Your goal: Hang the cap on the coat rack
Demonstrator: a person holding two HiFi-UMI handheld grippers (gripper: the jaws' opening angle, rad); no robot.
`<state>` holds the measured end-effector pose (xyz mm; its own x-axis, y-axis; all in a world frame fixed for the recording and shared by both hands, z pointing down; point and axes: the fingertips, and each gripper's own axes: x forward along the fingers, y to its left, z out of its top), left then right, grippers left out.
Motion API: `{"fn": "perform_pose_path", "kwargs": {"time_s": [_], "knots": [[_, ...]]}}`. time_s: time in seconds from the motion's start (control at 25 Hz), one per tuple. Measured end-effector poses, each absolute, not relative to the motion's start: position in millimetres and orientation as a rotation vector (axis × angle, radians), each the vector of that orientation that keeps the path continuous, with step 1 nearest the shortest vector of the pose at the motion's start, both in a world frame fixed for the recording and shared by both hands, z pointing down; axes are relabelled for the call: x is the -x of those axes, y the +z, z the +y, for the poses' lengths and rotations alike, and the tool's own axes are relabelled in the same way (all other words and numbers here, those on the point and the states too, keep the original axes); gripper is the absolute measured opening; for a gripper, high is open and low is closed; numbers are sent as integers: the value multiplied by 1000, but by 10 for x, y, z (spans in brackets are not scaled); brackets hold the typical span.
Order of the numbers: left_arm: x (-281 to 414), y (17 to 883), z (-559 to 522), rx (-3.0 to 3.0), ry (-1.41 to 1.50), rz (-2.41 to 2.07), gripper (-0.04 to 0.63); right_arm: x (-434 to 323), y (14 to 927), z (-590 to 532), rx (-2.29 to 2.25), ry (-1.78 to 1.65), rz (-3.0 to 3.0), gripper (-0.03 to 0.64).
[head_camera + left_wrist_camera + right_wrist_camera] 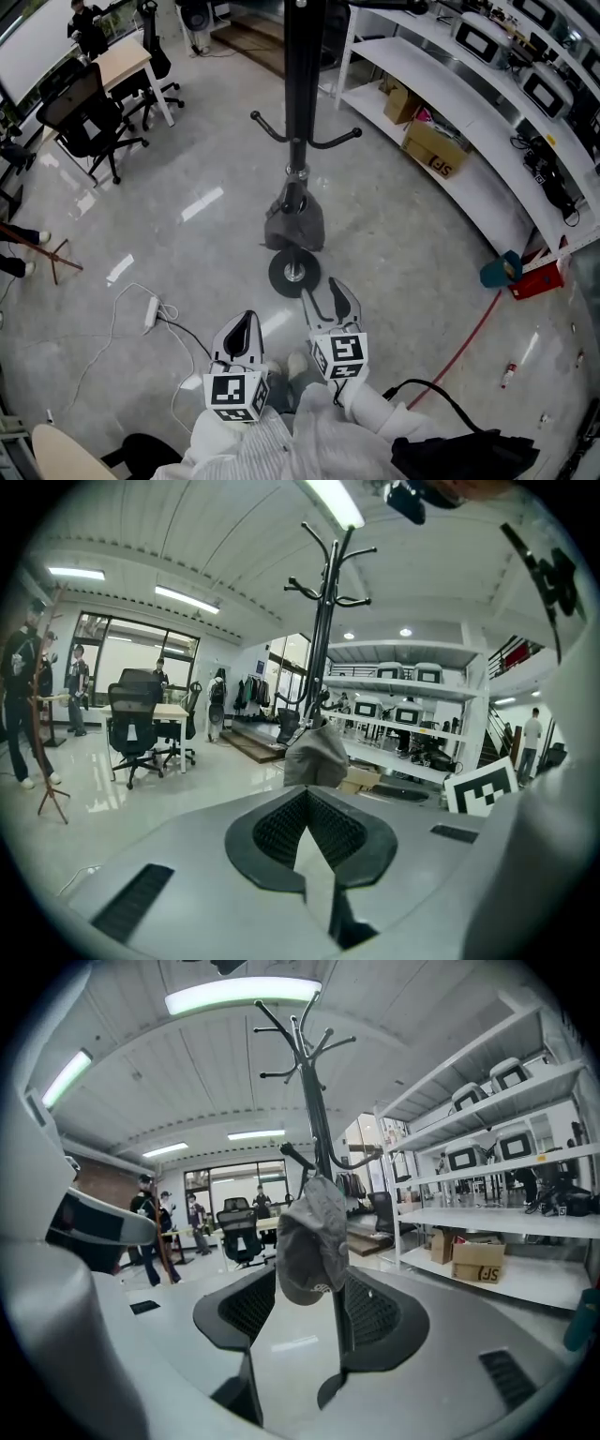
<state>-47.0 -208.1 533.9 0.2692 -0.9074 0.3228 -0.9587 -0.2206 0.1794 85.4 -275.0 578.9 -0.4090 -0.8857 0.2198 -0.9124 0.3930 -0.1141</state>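
Coat rack (302, 94) stands on the floor (394, 234), and we place everything else off it. Shelving (450, 103) runs well to the right of the rack, and office chairs (89, 117) sit far to its left.

The grey cap (294, 225) hangs on a low hook of the rack, against the pole and above the round base (293, 273), with no gripper touching it.

The right gripper (328, 298) is just short of the rack base. Its jaws are spread wide and empty, and in the right gripper view the cap hangs beyond them, not between the pads. The left gripper (242, 328) is further back from the rack, tips pressed together, nothing in it.

We judge the hang as done and the release made, so the step in hand is clearing away. The next move calls for pulling both grippers straight back from the rack without clipping the cap or nudging the pole, then checking that the cap sits steady on the hook.
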Motion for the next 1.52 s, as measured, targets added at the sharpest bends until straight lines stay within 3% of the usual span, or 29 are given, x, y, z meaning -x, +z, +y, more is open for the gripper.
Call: {"fn": "perform_pose_path", "kwargs": {"time_s": [0.28, 0.6, 1.52], "knots": [[317, 5137, -2103, -2325, 162, -1651, 2, -759, 5440, -2342, -1633, 274, -2566, 196], [253, 4831, -1888, -2446, 67, -1610, 2, -523, 5241, -1906, -1644, 262, -2588, 32], [250, 4695, -1515, -2522, 18, -1563, 2, -404, 4867, -1454, -1724, 99, -2553, 11]]}}
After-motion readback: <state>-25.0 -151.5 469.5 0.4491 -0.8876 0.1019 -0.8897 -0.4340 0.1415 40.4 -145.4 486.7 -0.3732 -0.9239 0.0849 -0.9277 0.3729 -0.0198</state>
